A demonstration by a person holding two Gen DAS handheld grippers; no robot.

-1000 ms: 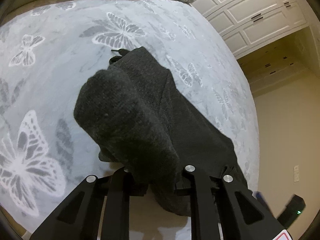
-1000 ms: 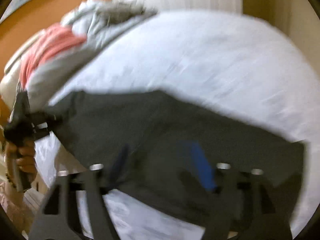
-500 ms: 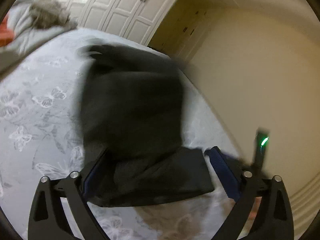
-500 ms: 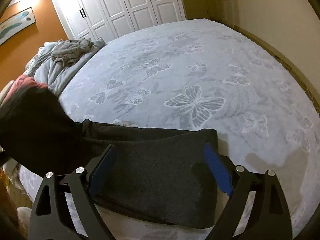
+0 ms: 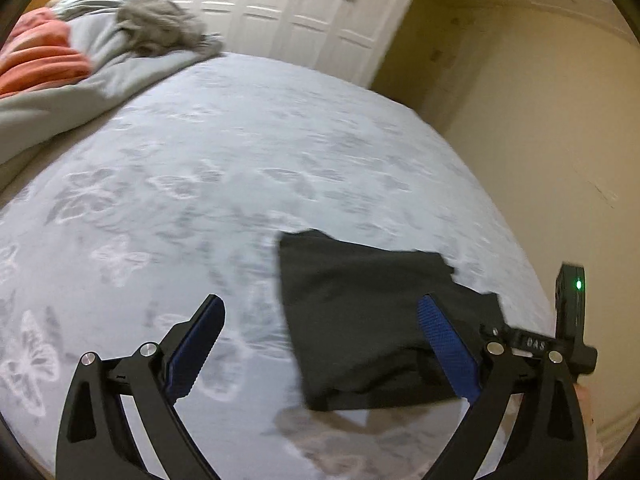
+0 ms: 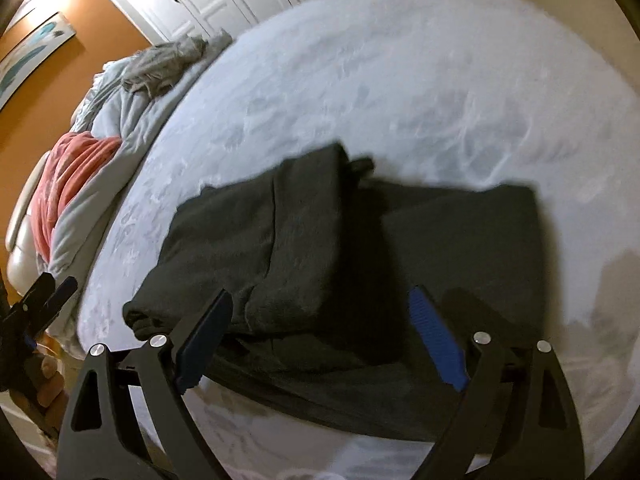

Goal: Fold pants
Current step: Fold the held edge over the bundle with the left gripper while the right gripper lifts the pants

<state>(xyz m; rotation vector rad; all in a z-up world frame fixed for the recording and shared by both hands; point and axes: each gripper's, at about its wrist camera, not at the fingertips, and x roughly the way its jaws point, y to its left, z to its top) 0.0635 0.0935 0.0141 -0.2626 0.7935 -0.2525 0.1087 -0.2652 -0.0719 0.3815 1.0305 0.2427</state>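
A wide bed (image 5: 248,152) fills both views, covered in a pale blue-grey spread printed with white and grey butterflies. Behind it stands a run of white panelled wardrobe doors (image 5: 280,4); a cream wall (image 5: 540,128) closes the room on one side and an orange wall (image 6: 52,80) with a framed picture (image 6: 32,48) on the other. At the head end of the bed lies a heap of grey bedding (image 6: 132,80), with a coral-pink blanket (image 6: 68,176) bunched beside it and a crumpled grey garment (image 5: 160,32) on top.

The pants (image 6: 352,264), dark charcoal and soft-looking, lie folded on the spread near the bed's edge. In the right wrist view one layer is doubled over the other, making a thicker stack on the left half.

The right gripper (image 6: 324,340) hangs just above the near edge of the pants, its blue-padded jaws spread wide and holding nothing. The left gripper (image 5: 324,344) is also spread wide and empty, with only its right finger over the pants and its left finger over bare spread. Both views are slightly blurred.

A second ago the left gripper was clamped on a raised, draping fold of the pants; half a second ago it had let go, and since then it has drawn to the side, so the pants now sit to the right in its view
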